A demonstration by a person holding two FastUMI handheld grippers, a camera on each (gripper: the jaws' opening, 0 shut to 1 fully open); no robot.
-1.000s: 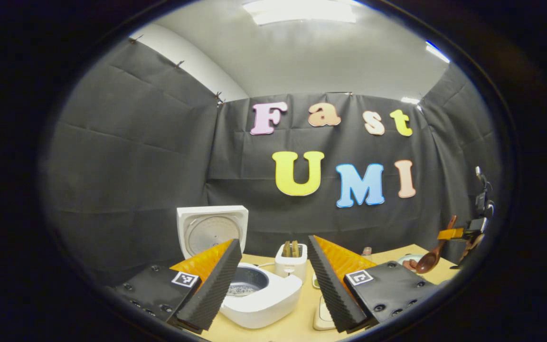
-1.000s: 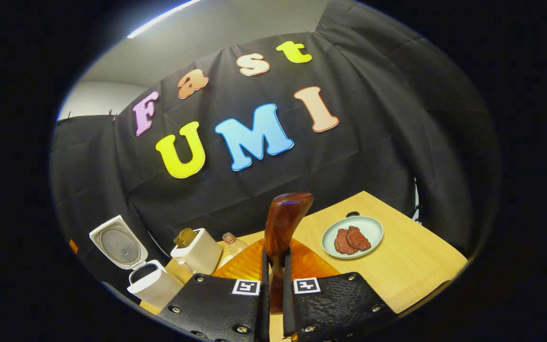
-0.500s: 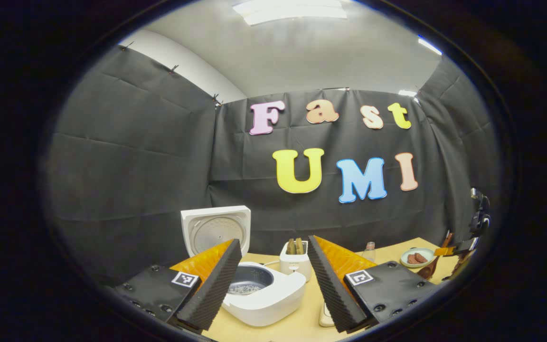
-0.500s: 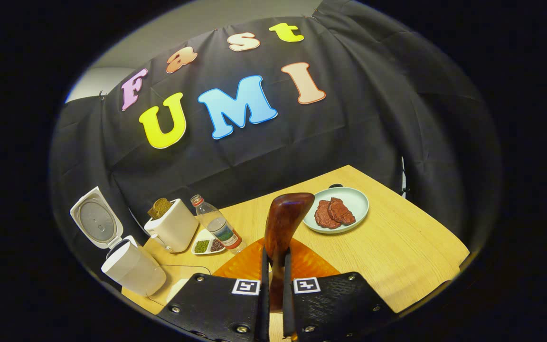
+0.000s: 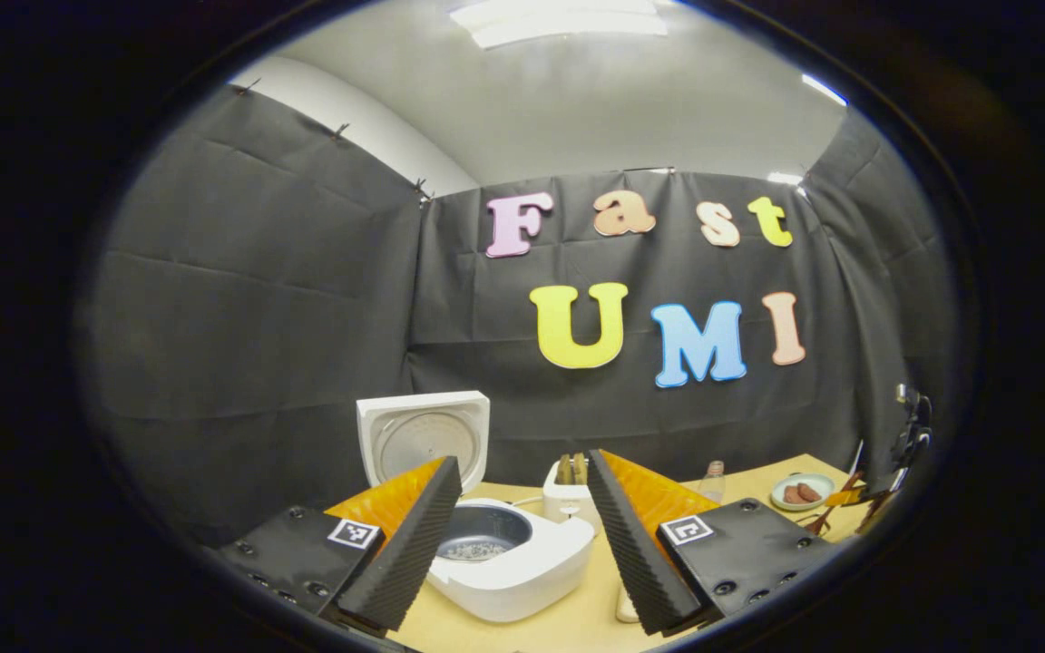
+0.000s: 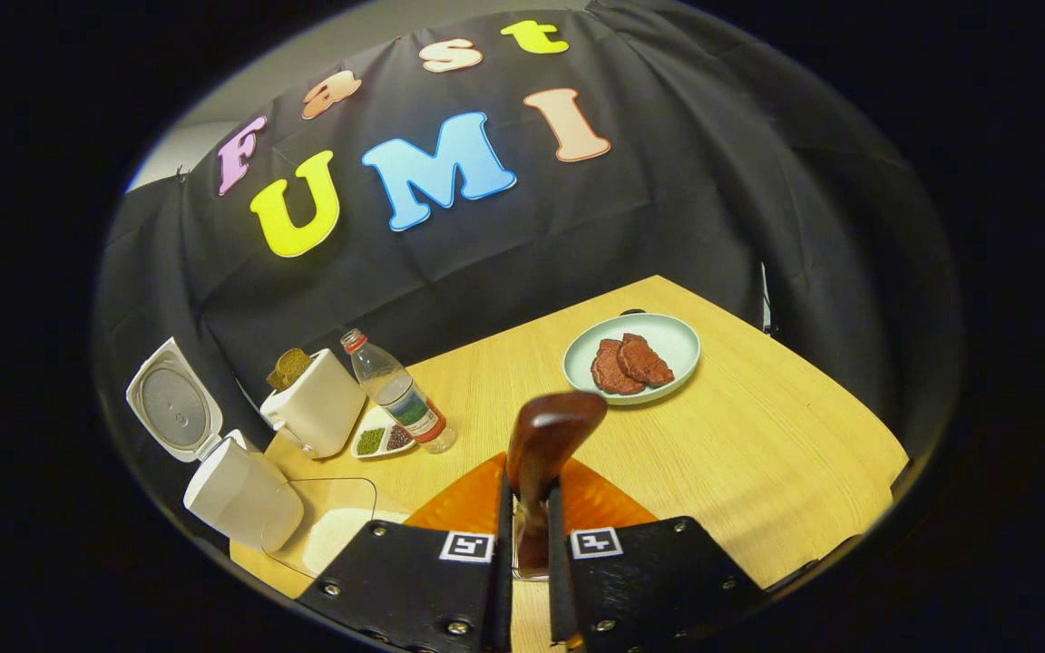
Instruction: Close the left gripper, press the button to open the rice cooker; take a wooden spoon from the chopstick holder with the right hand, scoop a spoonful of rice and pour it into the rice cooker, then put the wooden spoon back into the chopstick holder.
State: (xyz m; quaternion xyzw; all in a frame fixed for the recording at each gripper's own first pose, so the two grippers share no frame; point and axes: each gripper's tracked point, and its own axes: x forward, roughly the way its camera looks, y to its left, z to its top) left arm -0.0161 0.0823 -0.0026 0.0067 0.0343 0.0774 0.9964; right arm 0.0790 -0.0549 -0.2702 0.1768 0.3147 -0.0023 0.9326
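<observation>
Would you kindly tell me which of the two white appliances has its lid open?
The rice cooker, lid raised, left of the toaster, which holds bread.

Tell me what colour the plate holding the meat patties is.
The plate is pale mint green; it shows best in the right gripper view.

A ceiling panel (image 5: 568, 20) lights the booth evenly from overhead, with a second strip glaring at upper right; shadows on the table (image 6: 758, 444) are soft. Fisheye bending curves the walls toward the rims, where both views darken; centres stay sharp, without motion blur
</observation>
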